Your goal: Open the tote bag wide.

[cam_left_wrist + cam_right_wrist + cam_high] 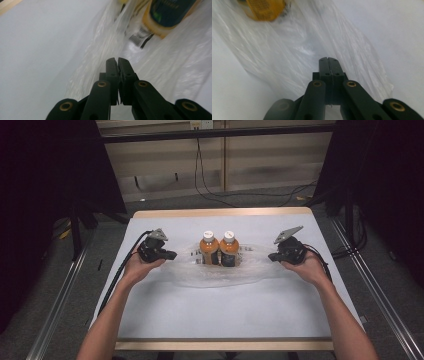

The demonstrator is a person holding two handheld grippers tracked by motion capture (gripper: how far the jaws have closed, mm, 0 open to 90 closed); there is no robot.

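Note:
Two bottles of orange drink with white caps, the left bottle point(209, 248) and the right bottle point(229, 248), stand side by side inside a clear plastic bag point(220, 278) spread on the white table point(215, 315). My left gripper point(172, 255) is at the bag's left edge. In the left gripper view its jaws point(117, 60) are together, and folds of the bag point(172, 65) run into their tips, with a bottle's base point(170, 15) beyond. My right gripper point(272, 256) is at the bag's right edge, its jaws point(328, 59) pressed together on the taut bag point(287, 50) below a blurred bottle point(264, 8).
The table has wooden strips along its far edge point(220, 213) and near edge point(225, 345). Black cables point(117, 272) trail from the left gripper over the table's left side. Metal rails point(60, 300) run along the floor on both sides, and dark curtains flank the table.

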